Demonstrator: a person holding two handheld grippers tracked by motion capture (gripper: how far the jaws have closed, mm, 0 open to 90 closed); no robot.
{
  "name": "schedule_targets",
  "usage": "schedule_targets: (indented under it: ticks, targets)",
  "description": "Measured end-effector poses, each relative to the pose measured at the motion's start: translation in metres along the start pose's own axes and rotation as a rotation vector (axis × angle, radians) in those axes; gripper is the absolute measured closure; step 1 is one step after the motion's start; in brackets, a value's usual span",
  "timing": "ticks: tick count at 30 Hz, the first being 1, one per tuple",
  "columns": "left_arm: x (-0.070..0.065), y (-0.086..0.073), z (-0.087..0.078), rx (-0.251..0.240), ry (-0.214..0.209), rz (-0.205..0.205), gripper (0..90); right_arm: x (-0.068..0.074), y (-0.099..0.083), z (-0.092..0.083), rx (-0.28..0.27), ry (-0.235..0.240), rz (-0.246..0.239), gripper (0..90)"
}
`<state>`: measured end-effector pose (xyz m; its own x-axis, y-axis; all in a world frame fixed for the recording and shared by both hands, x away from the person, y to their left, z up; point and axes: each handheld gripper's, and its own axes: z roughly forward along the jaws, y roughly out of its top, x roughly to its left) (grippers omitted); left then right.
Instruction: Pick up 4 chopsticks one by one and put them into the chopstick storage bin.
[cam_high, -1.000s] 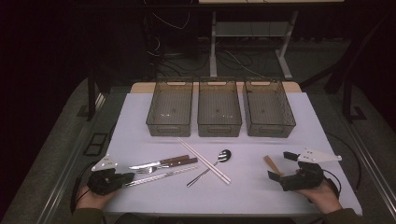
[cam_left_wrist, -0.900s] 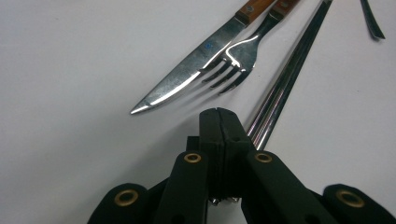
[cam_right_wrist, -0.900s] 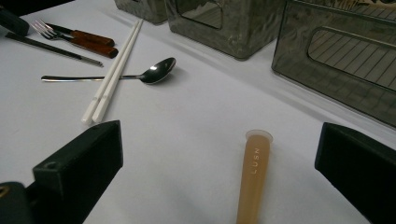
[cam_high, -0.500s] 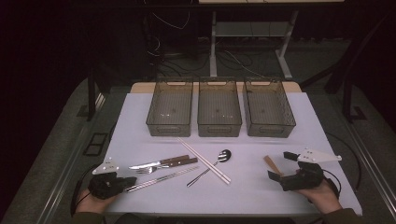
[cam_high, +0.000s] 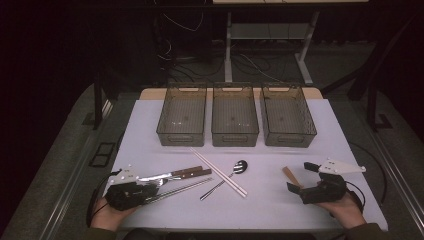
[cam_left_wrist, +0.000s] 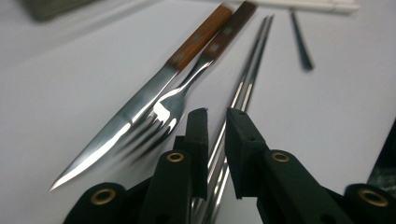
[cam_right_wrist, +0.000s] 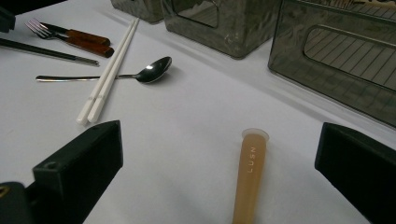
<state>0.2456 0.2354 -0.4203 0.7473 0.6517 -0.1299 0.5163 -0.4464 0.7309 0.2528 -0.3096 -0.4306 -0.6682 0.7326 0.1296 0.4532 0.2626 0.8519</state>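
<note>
Resting at the near left edge of the table (cam_high: 150, 107), the left gripper (cam_left_wrist: 215, 122) has just been opening, its jaws a narrow gap over the metal chopsticks (cam_left_wrist: 243, 88), not pressing them; since a second ago it has crept toward them. Knife (cam_left_wrist: 140, 105) and fork (cam_left_wrist: 187, 88) lie just left. Right gripper (cam_high: 299, 176) stands wide open around the beige stick (cam_right_wrist: 247, 177), bare table beyond

Three smoky plastic bins (cam_high: 235, 117) are standing side by side at the far edge of the white bench (cam_high: 325, 130). Nearer, white chopsticks (cam_high: 218, 171) are lying across a spoon (cam_high: 227, 178), its bowl pointing toward the bins. Behind the bench, cables (cam_high: 185, 60) are trailing over the floor.
</note>
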Motion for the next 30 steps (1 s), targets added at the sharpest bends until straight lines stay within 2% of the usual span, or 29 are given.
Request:
schedule_targets:
  ticks: [9, 13, 15, 21, 23, 25, 26, 28, 30]
  targets:
    - [-0.023, 0.044, 0.046, 0.0, -0.074, 0.074, 73.3, -0.001, 0.0, 0.0, 0.0, -0.002, 0.003, 1.0]
    - [-0.028, 0.06, 0.066, 0.031, -0.092, 0.109, 73.5, -0.001, 0.0, 0.0, 0.0, -0.002, 0.003, 1.0]
    - [-0.031, 0.065, 0.075, 0.041, -0.095, 0.114, 73.8, -0.001, 0.0, 0.0, 0.0, -0.001, 0.004, 1.1]
    - [-0.036, 0.075, 0.1, 0.086, -0.105, 0.145, 74.2, -0.001, 0.0, 0.0, -0.001, 0.002, 0.006, 1.1]
    - [-0.036, 0.076, 0.106, 0.098, -0.106, 0.168, 74.4, -0.001, 0.0, 0.0, -0.001, 0.003, 0.006, 1.1]
    - [-0.038, 0.076, 0.109, 0.115, -0.097, 0.18, 74.7, -0.001, 0.0, 0.0, -0.002, 0.002, 0.006, 1.0]
    - [-0.039, 0.075, 0.111, 0.117, -0.092, 0.167, 75.0, -0.001, 0.0, 0.0, -0.002, 0.002, 0.007, 1.0]
    - [-0.039, 0.075, 0.113, 0.129, -0.086, 0.19, 75.1, -0.001, 0.0, 0.0, -0.002, 0.003, 0.008, 1.1]
    - [-0.04, 0.074, 0.115, 0.137, -0.074, 0.195, 75.1, -0.001, 0.0, 0.0, -0.001, 0.004, 0.006, 1.1]
